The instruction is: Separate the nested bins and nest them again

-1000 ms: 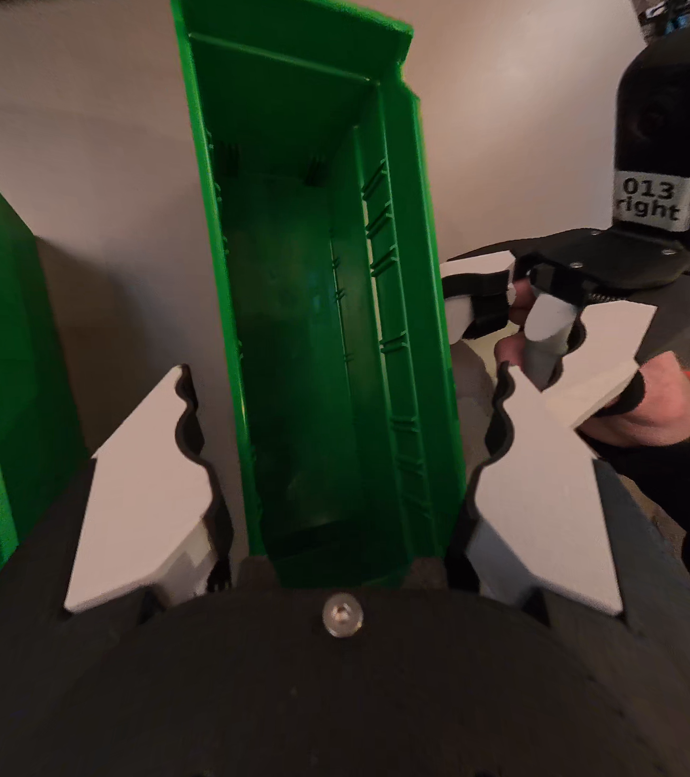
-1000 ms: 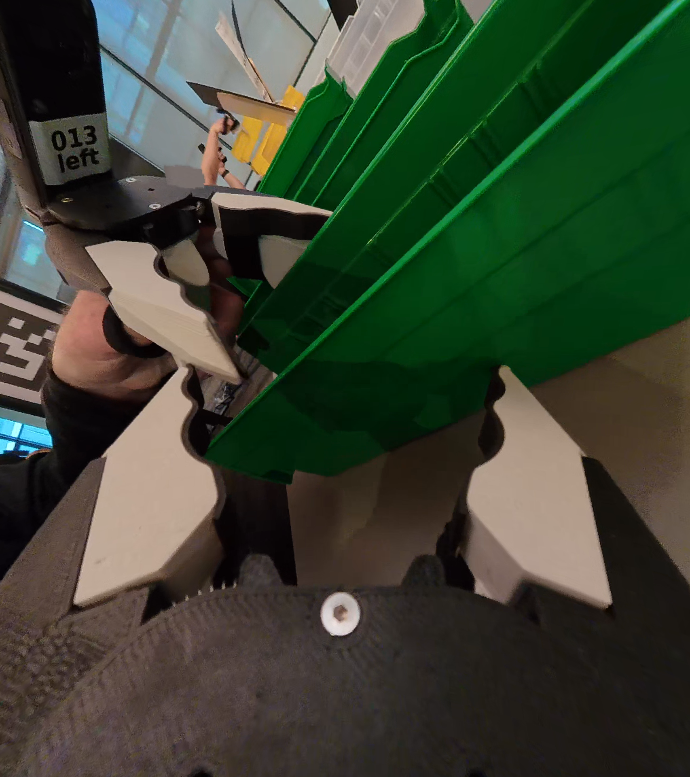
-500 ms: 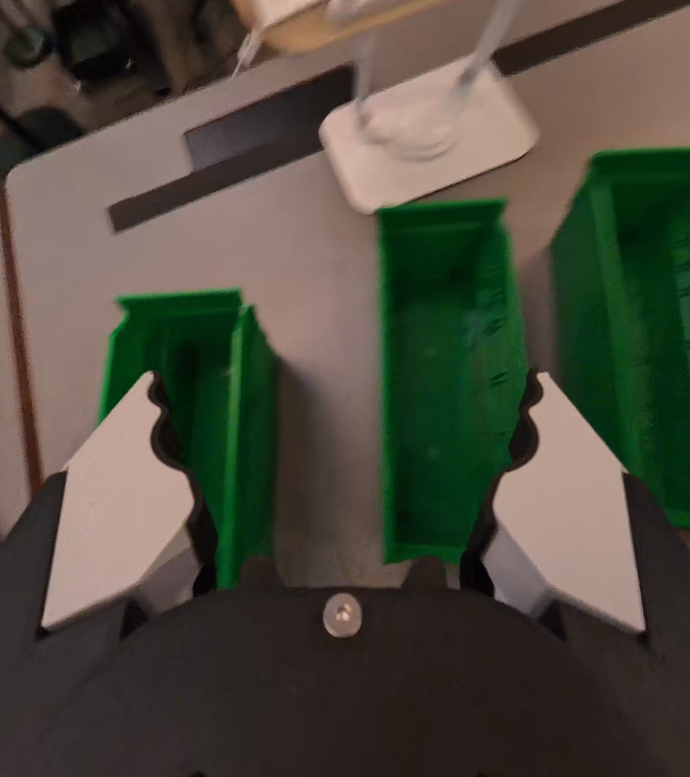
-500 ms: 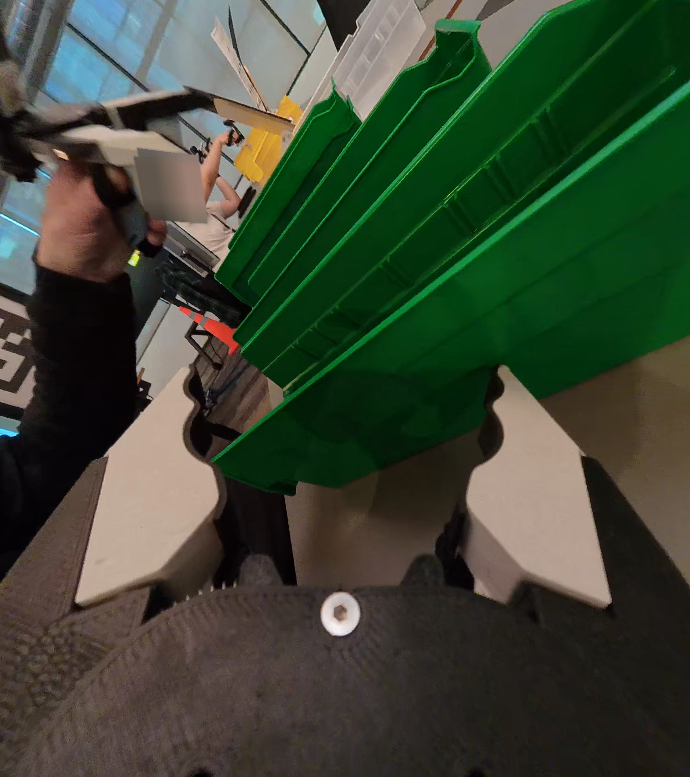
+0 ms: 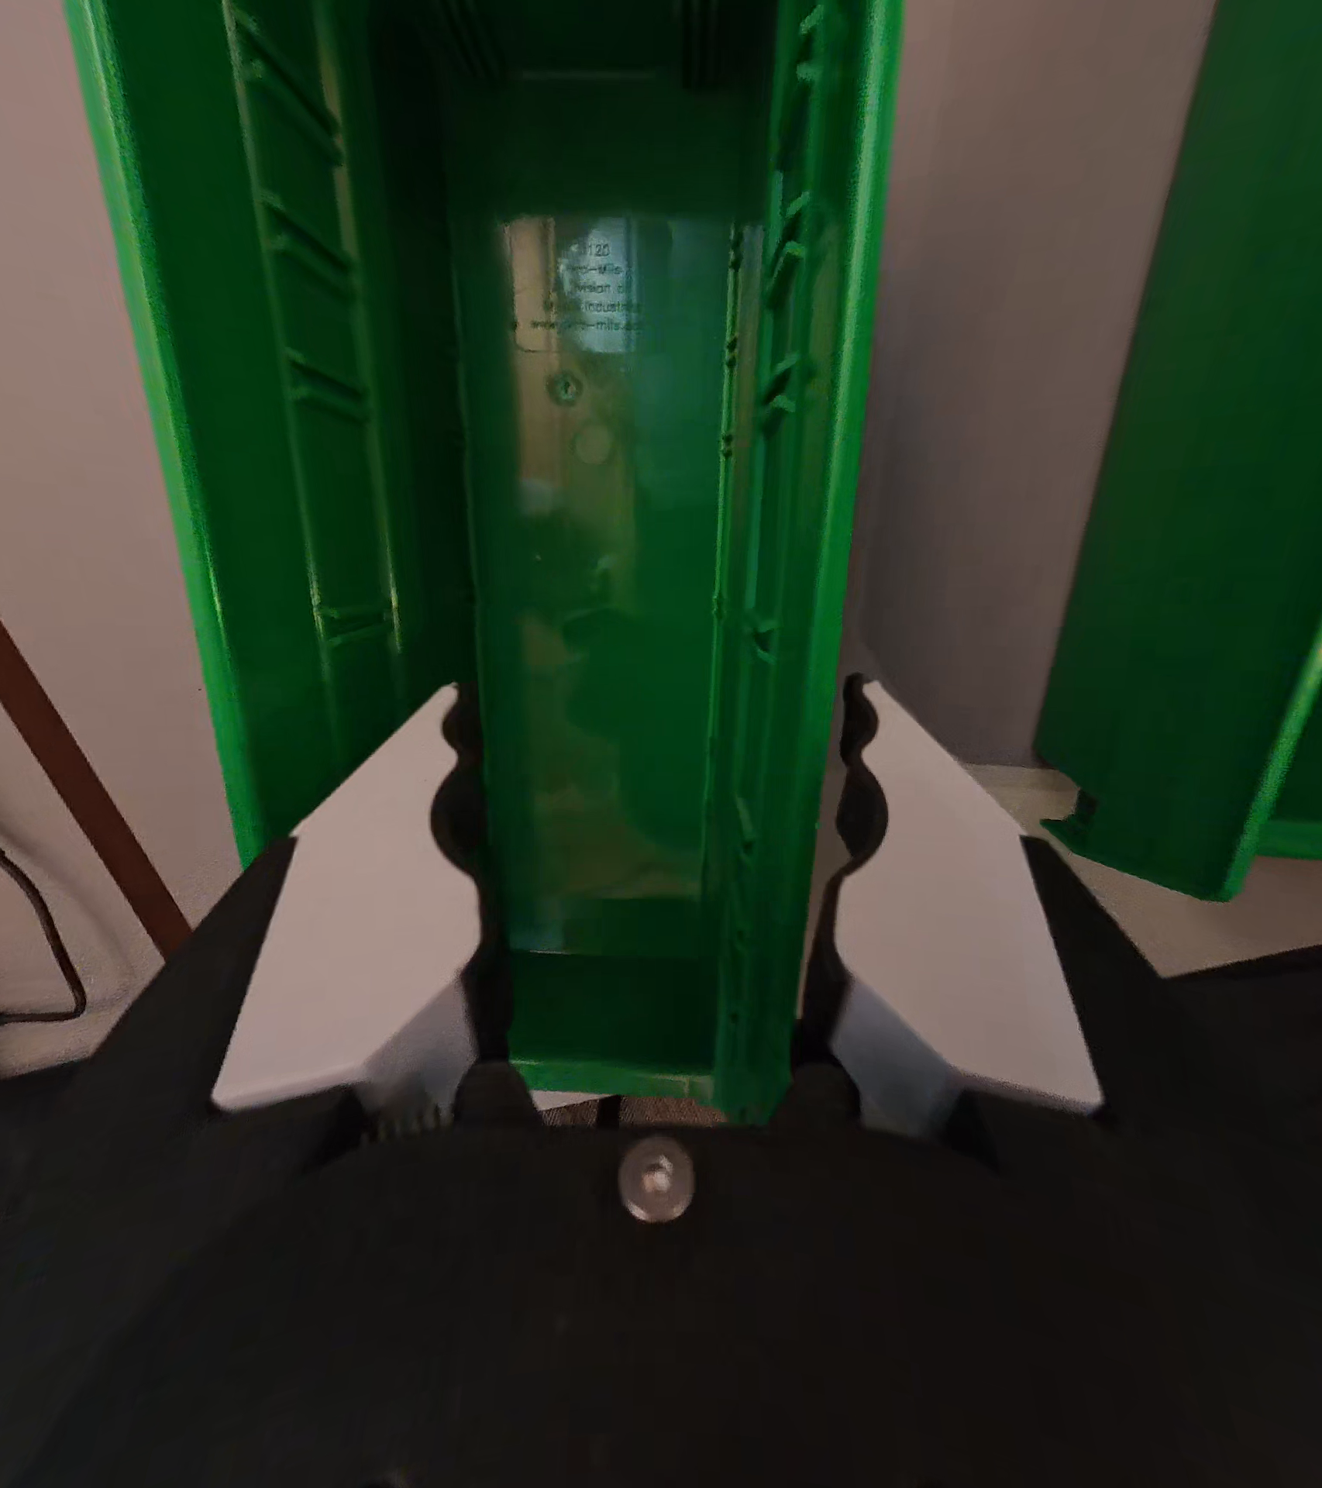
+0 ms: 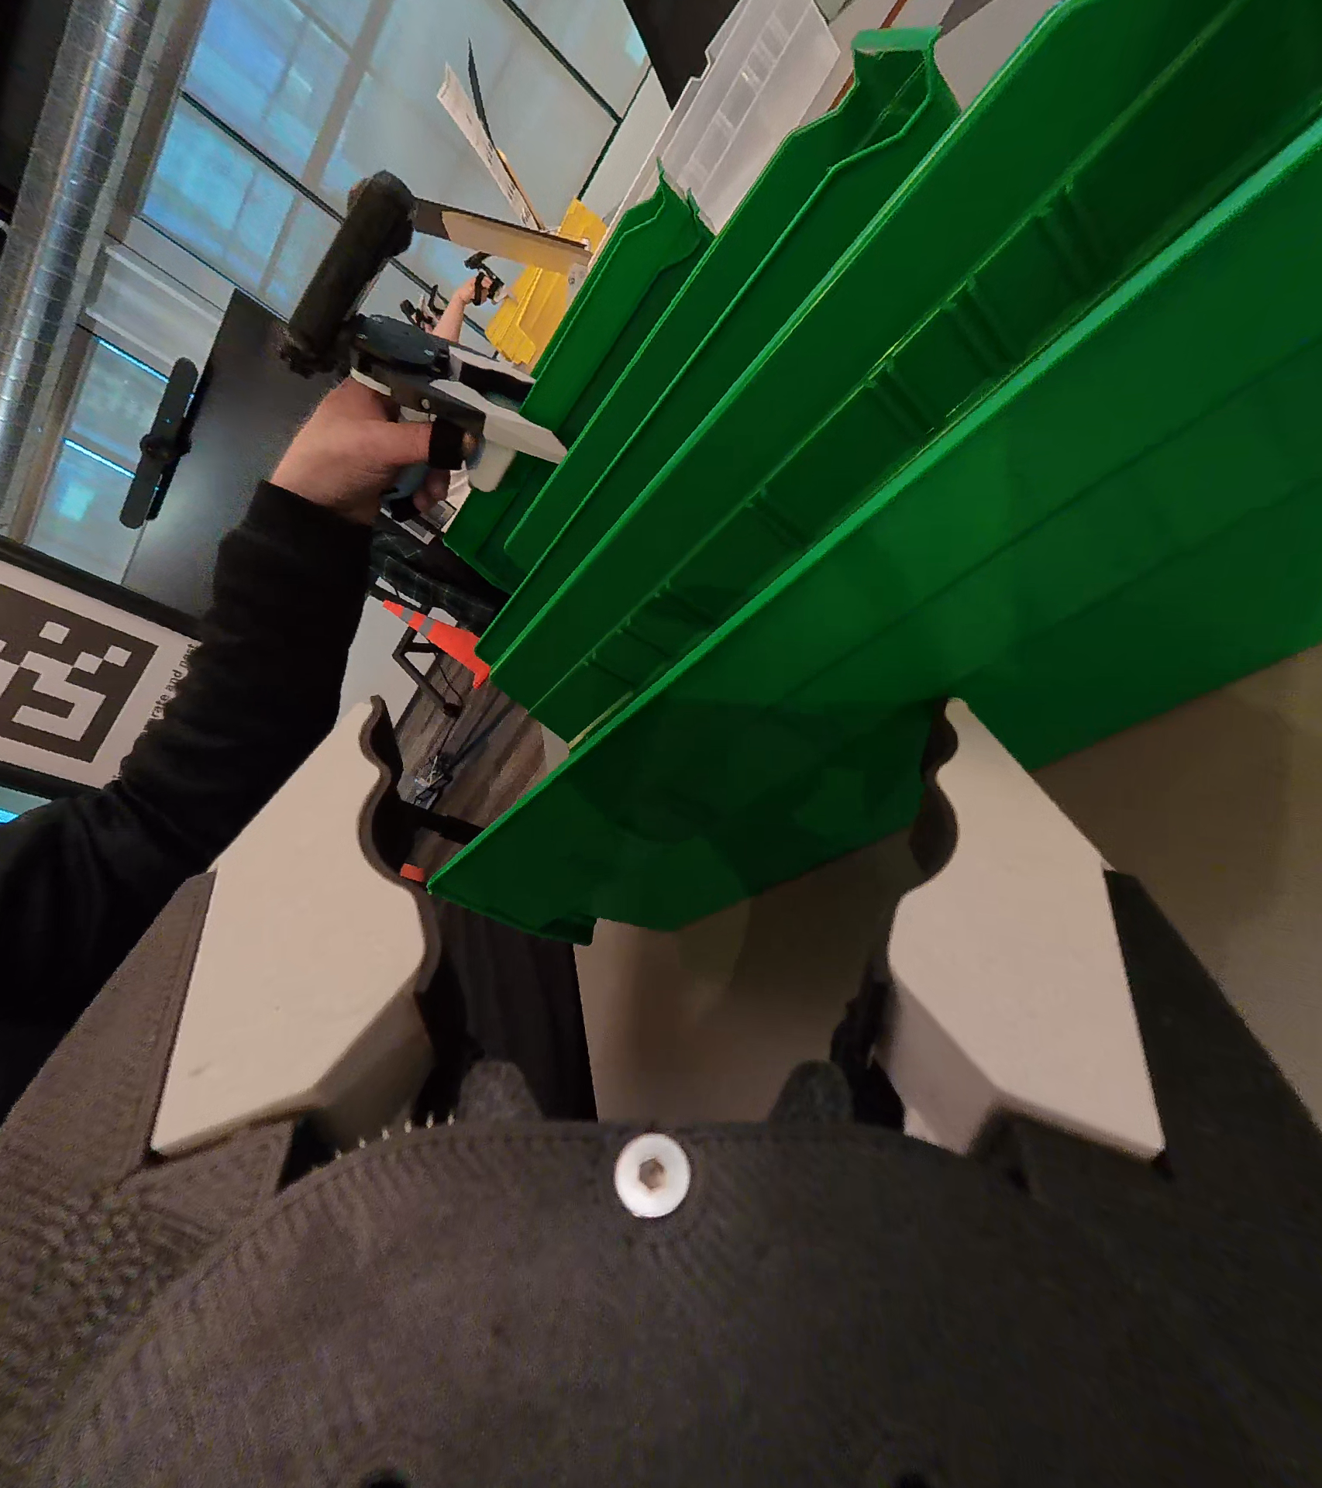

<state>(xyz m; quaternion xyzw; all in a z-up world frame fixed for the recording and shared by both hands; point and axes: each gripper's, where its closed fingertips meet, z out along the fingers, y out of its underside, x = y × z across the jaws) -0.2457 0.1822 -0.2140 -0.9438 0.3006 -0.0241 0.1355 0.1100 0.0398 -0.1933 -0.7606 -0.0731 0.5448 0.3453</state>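
Green bins on grey counter (image 6: pixel 1245 805); both claws spread apart.
Left claw (image 5: pixel 650 725) straddles the leftmost bin (image 5: pixel 601 564) near end, fingers flanking its walls, contact unclear. Right claw (image 6: pixel 658 749) holds nothing, beside the nearest bin (image 6: pixel 964 644).

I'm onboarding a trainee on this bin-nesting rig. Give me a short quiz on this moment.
1. True or false: the right tongs are clamped shut.
2. The left tongs look down into: A) an open green bin B) a yellow bin C) a clear tray.
3. What sits between the right tongs' fingers?
Key: 1 false, they gape open. 2 A. 3 The near end of the closest green bin, on the table.
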